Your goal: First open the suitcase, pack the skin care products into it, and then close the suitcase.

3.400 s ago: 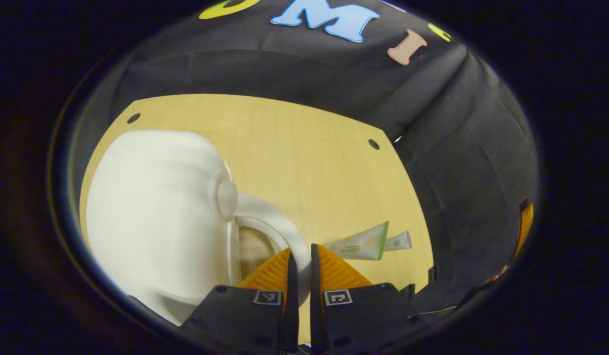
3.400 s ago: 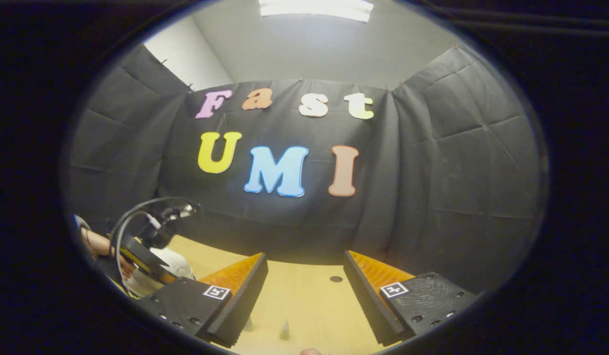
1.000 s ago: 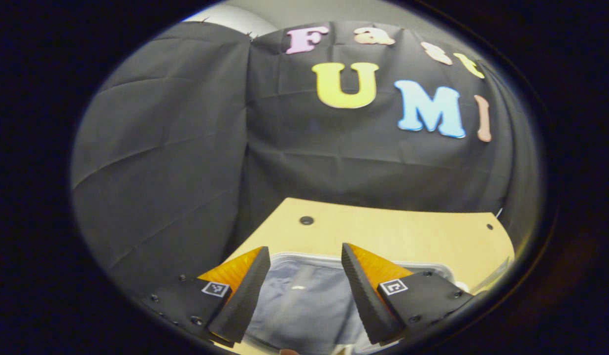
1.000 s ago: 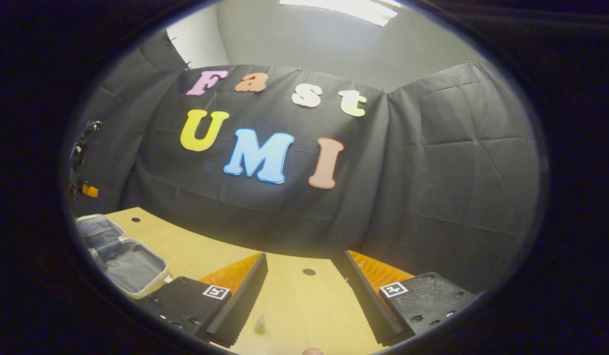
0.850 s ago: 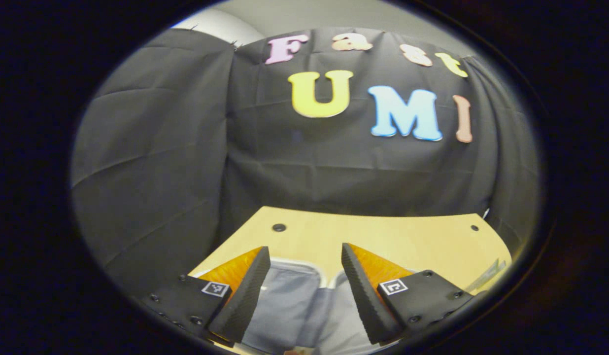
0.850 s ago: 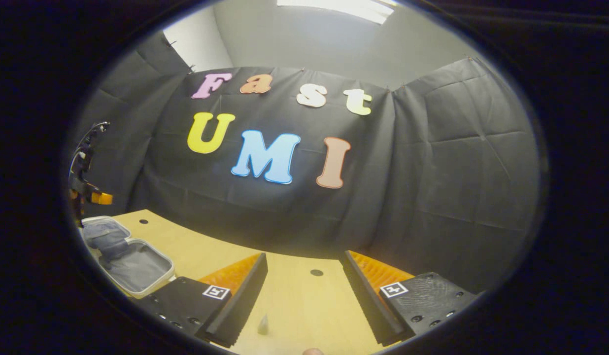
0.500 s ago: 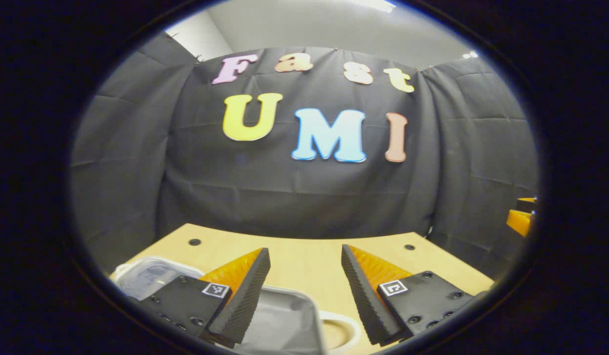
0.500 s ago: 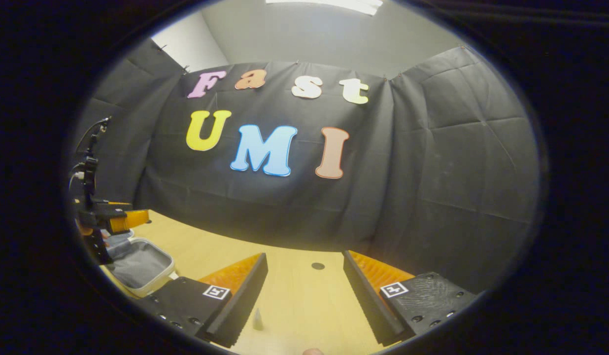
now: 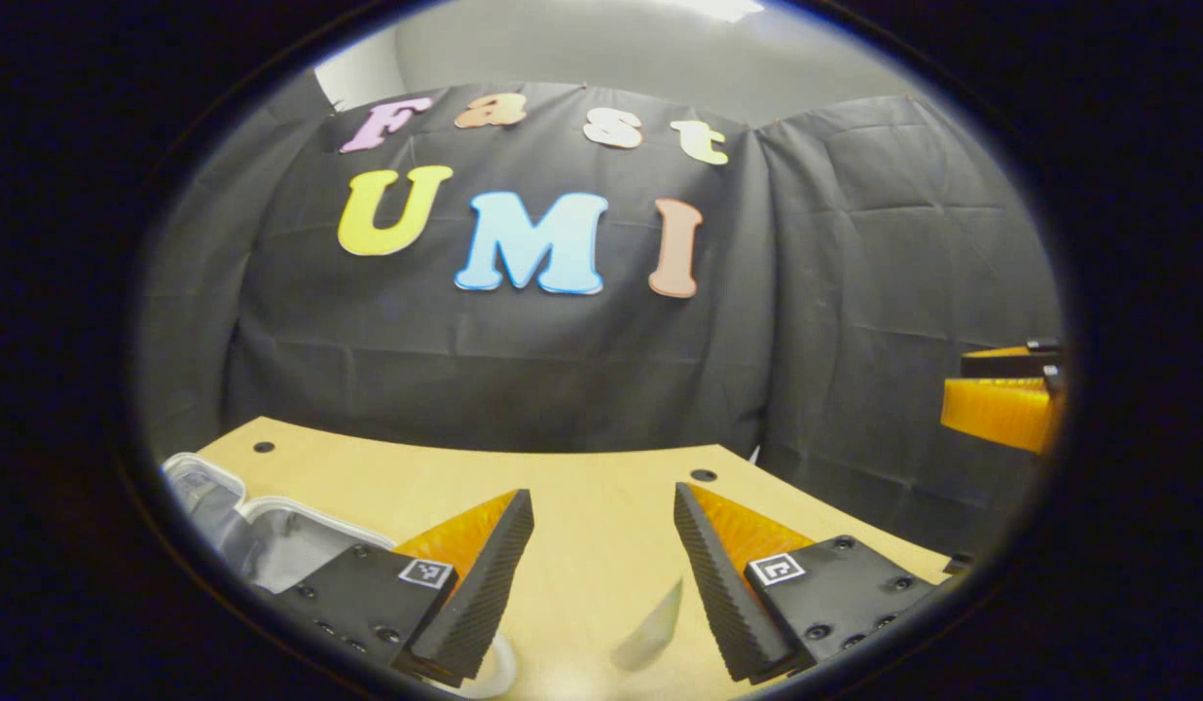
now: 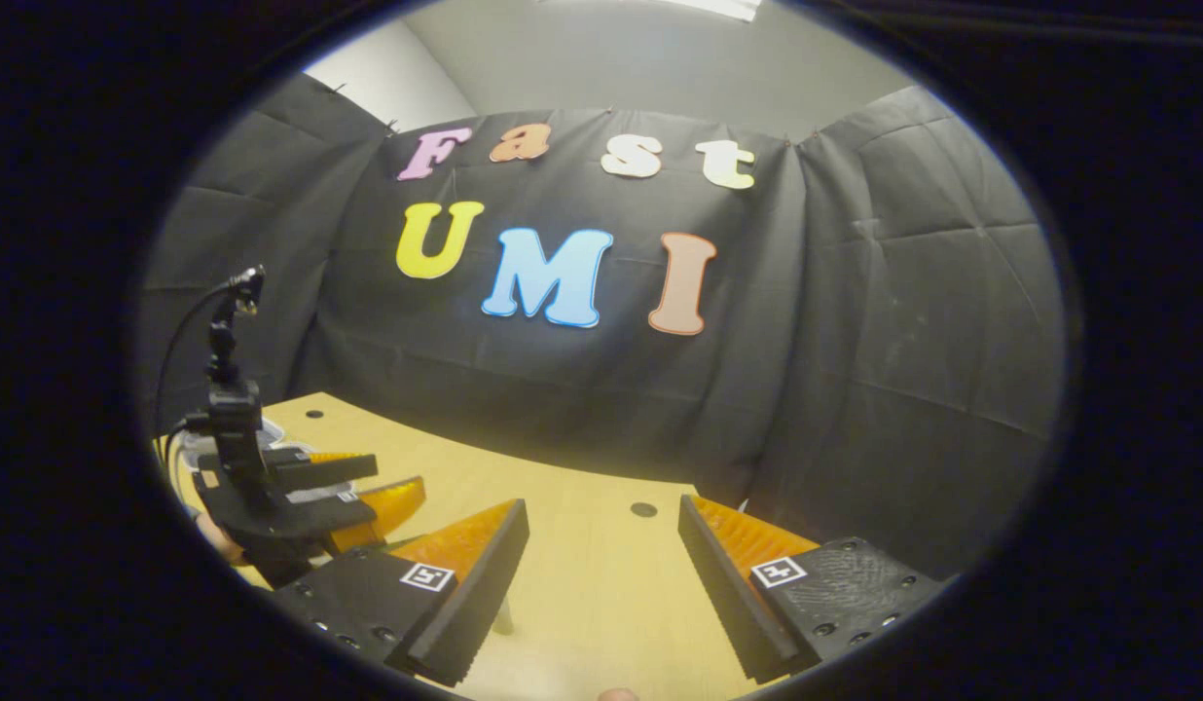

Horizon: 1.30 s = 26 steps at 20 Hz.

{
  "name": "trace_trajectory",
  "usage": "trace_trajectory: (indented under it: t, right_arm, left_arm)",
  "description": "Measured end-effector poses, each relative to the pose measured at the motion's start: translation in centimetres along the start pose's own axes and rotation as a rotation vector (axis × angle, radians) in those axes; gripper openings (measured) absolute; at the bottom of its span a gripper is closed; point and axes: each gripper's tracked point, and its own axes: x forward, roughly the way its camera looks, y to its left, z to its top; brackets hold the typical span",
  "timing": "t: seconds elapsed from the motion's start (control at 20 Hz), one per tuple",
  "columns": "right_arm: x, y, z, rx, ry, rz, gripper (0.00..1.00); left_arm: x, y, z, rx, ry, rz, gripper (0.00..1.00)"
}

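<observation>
Both grippers wide apart, empty: left gripper (image 9: 597,574), right gripper (image 10: 601,584), above table (image 9: 582,477).

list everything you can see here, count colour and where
table: one, light wood, under both grippers
suitcase: one, white shell with grey lining, open, at the table's left end
tube: one, pale, blurred, lying on the table between the left gripper's fingers
wall cloth: black, behind the table
left gripper: one, open, holding nothing, above the table
right gripper: one, open, holding nothing, above the table
hand: partly seen behind the left gripper in the right gripper view
</observation>
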Motion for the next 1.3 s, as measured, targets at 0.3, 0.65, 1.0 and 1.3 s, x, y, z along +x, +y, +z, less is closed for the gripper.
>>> trace_trajectory:
  t: [0.3, 0.65, 1.0, 1.3]
  right_arm:
    - [-0.3, -0.7, -2.2, 0.031, 0.059, 0.005, 0.94]
    - [0.2, 1.8, -4.1, 0.066, 0.102, 0.052, 0.94]
    - [2.9, 5.2, -7.0, 0.167, 0.191, 0.121, 0.95]
    - [6.4, 9.5, -15.1, 0.306, 0.393, 0.195, 0.9]
  left_arm:
    - [1.9, -3.0, -10.7, -0.012, 0.17, -0.047, 0.94]
    - [2.6, -1.0, -14.2, 0.01, 0.266, 0.035, 0.57]
    - [1.2, 0.0, -12.7, -0.192, 0.403, 0.039, 0.39]
    - [-5.0, 4.5, -2.0, -0.302, 0.362, 0.108, 0.39]
